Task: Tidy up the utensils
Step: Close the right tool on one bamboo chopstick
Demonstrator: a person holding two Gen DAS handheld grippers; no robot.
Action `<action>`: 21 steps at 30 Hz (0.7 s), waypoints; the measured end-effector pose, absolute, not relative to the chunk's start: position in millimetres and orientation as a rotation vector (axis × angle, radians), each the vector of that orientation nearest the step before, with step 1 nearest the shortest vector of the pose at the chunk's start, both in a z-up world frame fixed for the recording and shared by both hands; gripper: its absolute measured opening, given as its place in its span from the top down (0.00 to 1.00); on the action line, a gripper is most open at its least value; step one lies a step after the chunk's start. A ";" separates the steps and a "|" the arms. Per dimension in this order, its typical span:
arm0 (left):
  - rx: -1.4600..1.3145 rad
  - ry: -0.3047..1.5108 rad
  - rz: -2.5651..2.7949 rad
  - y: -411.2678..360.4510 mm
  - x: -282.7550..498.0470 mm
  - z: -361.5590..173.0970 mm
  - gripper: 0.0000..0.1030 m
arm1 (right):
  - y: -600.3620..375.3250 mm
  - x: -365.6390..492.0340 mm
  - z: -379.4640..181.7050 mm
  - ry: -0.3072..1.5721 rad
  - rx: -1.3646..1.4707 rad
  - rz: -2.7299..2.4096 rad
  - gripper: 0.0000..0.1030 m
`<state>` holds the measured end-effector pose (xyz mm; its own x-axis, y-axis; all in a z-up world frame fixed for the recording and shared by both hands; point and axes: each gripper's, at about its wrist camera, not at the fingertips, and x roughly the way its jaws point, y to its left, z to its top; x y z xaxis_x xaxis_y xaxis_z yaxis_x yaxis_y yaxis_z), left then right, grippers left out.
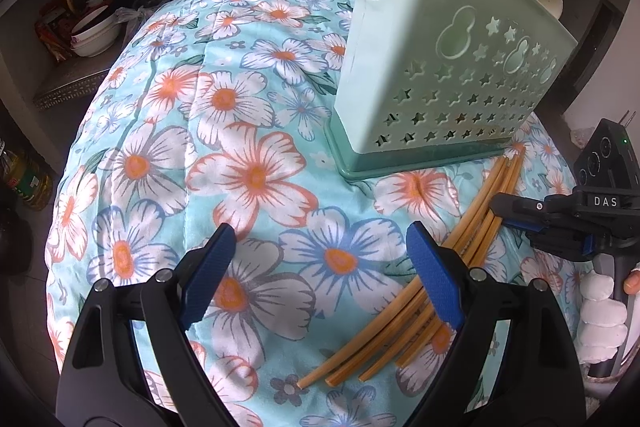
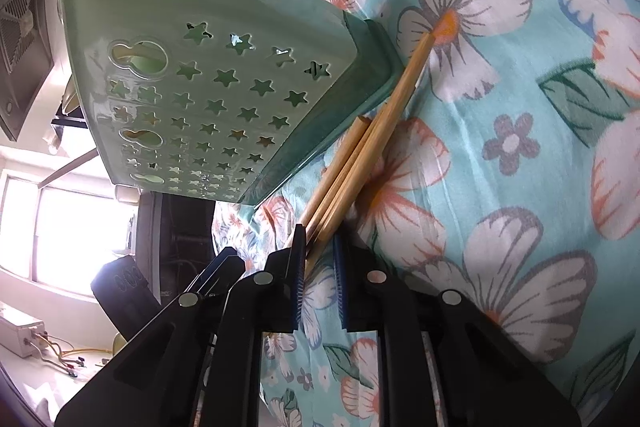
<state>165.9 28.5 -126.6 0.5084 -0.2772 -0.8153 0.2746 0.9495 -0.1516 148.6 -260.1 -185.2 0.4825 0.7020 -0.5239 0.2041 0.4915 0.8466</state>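
The right tool [image 2: 318, 251] has its jaws narrowed around the near ends of the chopsticks [image 2: 356, 163], seemingly pinching them; several sit bunched there, so some could slip or fan out on lifting. They lie on the flowered bench cloth [image 1: 256, 163] against the green holder [image 1: 448, 75]; the left tool [image 1: 320, 267] hangs open beside them.

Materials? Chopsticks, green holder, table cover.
Chopsticks: likely bamboo, matte tan, no gloss, plain cut ends.
Green holder: moulded plastic, smooth, slight sheen, star-shaped cutouts.
Table cover: fabric, probably quilted; printed flowers, soft folds, stitched seams.
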 end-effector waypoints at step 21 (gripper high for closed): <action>0.026 0.956 -0.340 19.4 160.1 -110.8 0.19 | -247.9 104.8 -180.7 1.160 0.984 0.483 0.87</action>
